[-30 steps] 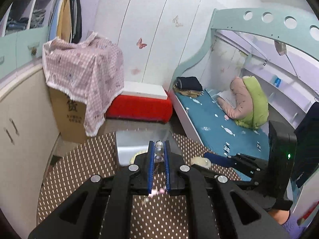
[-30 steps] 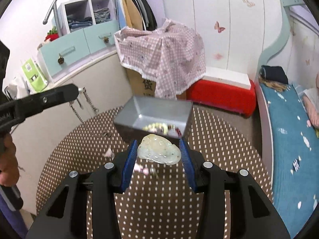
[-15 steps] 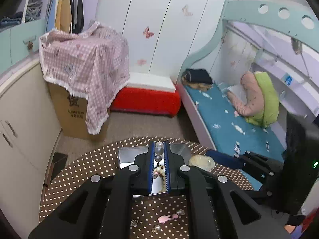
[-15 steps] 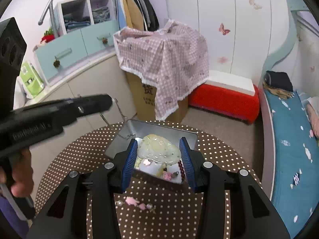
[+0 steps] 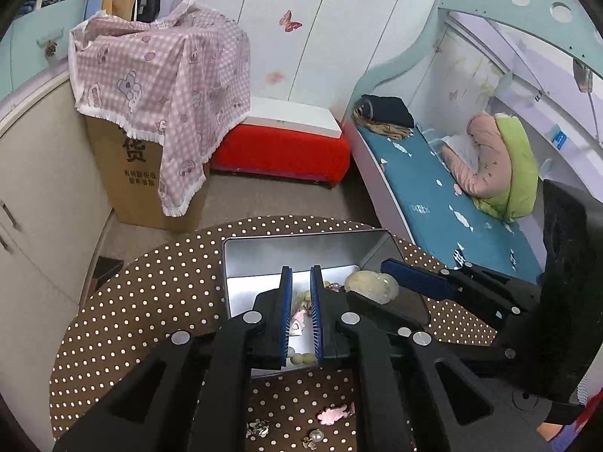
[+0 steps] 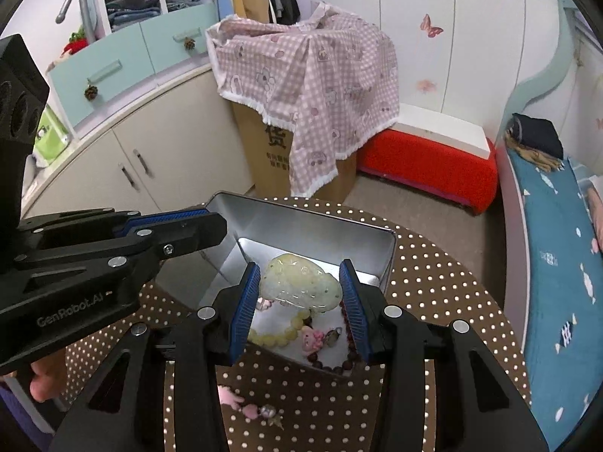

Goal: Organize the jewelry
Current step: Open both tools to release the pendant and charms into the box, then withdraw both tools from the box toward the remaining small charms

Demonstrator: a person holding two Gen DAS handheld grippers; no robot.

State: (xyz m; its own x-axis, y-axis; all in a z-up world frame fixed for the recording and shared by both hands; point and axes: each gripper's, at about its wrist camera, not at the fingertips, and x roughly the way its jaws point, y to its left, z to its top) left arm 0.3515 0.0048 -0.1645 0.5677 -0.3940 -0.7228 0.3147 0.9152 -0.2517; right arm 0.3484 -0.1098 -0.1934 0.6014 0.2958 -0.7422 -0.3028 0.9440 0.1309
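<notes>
Bedroom, dotted table [image 6: 433,301]: over the tin [image 6: 301,222], my right gripper [image 6: 299,297] clamps the jade pendant [image 6: 297,282] edgewise; stiff, slick, brittle-looking. Left gripper [image 5: 300,312] slightly parted, empty.

**Both my grippers up front, one clamped, one not**

My right gripper [image 6: 299,295] is angled down, blue pads [image 6: 245,307] squeezed against the sides of a pale flat piece. My left gripper [image 5: 300,307] sits close alongside, pointing the same way, jaws parted by a narrow gap with nothing gripped between them. My bare left hand [image 6: 45,380] peeks out under its handle.
</notes>
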